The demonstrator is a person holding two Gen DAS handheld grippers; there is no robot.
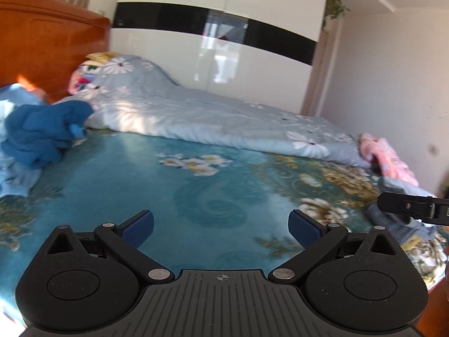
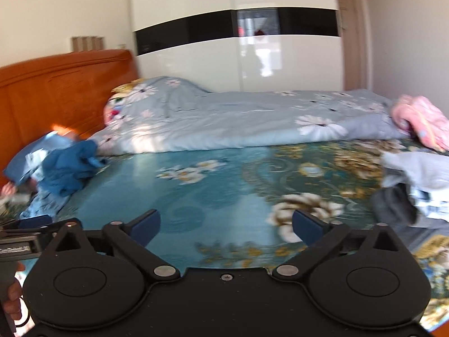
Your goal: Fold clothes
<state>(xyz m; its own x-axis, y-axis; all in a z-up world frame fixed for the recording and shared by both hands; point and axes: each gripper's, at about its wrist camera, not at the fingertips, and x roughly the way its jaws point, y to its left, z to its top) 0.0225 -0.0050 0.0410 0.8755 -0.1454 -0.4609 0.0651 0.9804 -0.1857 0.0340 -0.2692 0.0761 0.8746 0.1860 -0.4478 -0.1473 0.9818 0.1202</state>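
A crumpled dark blue garment (image 1: 42, 132) (image 2: 70, 168) lies at the bed's left end, on top of a light blue garment (image 1: 14, 179) (image 2: 31, 154). A heap of grey and dark clothes (image 2: 407, 179) (image 1: 398, 216) sits at the right end. My left gripper (image 1: 220, 229) hangs open over the teal flowered blanket (image 1: 140, 174), with nothing between its blue pads. My right gripper (image 2: 226, 229) is also open and empty above the blanket (image 2: 182, 193). Neither gripper touches any cloth. The two grippers are side by side, each showing at the edge of the other's view.
A pale blue daisy-print duvet (image 1: 196, 115) (image 2: 224, 120) lies bunched along the far side of the bed. A pink cloth (image 1: 393, 160) (image 2: 421, 120) rests at its right end. An orange wooden headboard (image 1: 42, 50) stands at left, a white wardrobe (image 1: 224, 42) behind.
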